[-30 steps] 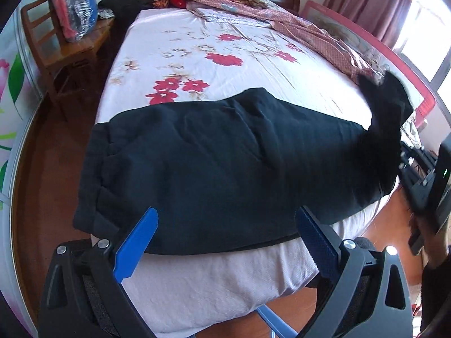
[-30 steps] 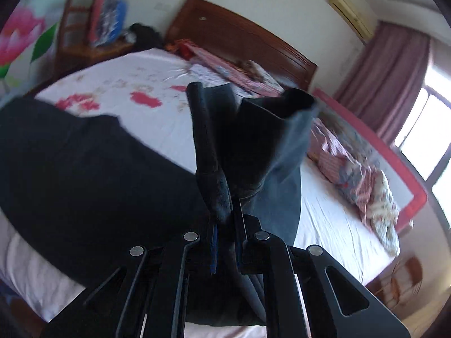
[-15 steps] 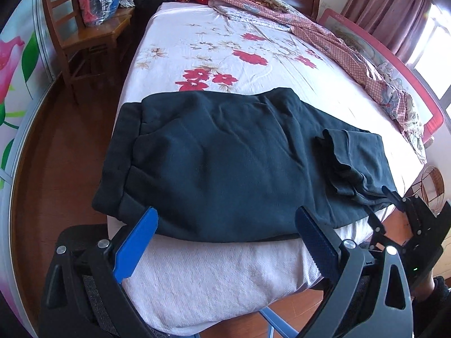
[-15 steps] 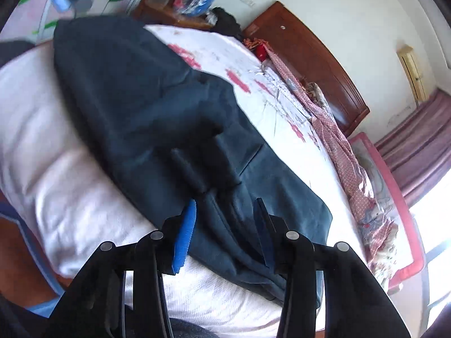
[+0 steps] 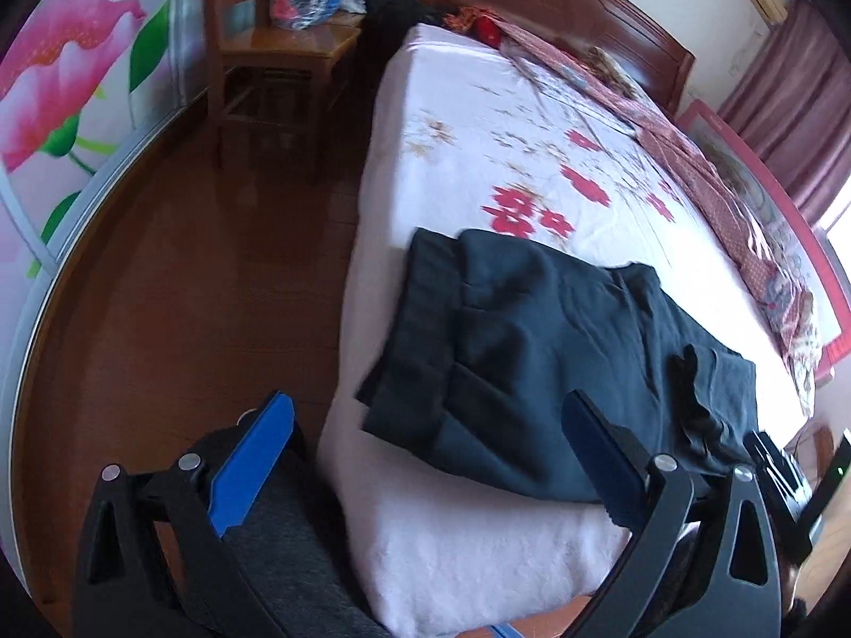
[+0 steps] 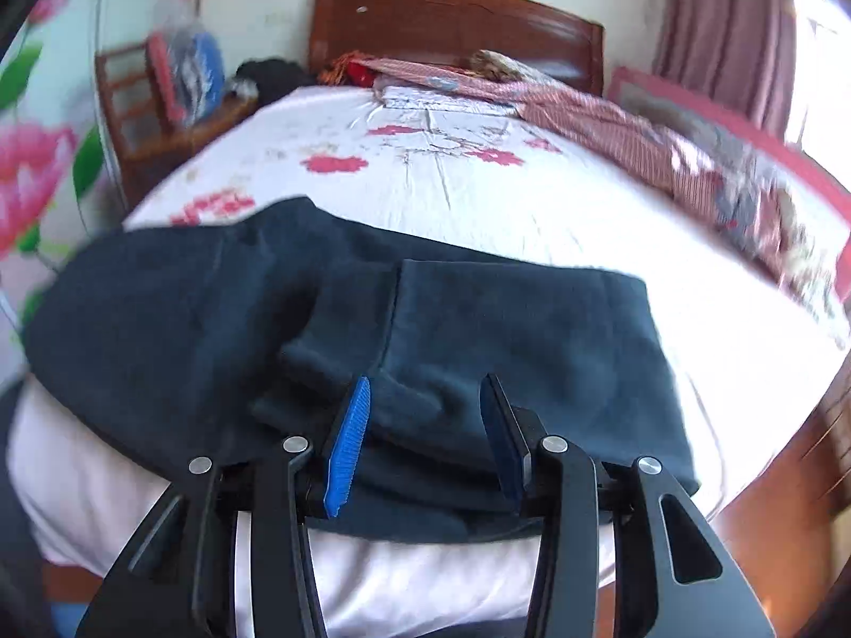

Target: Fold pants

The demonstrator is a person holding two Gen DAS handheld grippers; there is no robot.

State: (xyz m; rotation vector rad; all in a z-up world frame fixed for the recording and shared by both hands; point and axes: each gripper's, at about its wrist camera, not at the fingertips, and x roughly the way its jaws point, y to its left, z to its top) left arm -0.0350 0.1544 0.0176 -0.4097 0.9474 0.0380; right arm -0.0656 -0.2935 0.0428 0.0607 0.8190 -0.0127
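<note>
The dark pants (image 5: 532,361) lie across the foot end of the bed (image 5: 478,542), close to its near edge, waistband toward the left side by the floor and the leg ends doubled back on top at the right (so one fold looks done, I'd say). The right gripper (image 6: 425,441) has just been opening and its blue pads now stand apart, with a lump of the folded-over cuff sitting between them but not pinched. The left gripper (image 5: 425,473) hangs wide open off the bed's left corner, nothing in it, one finger over the wooden floor (image 5: 186,292) and the other over the mattress. What's left, by my reckoning: bring the waistband end across, or the doubled end over once more, to get a compact bundle, and smooth that rumpled cuff. Room to work is generous, with plenty of bare floral sheet (image 6: 478,186) beyond the pants toward the headboard (image 6: 452,21). A striped blanket (image 6: 611,111) runs along the far right side, well apart. The wooden chair (image 5: 266,53) stands clear, up by the head of the bed.
</note>
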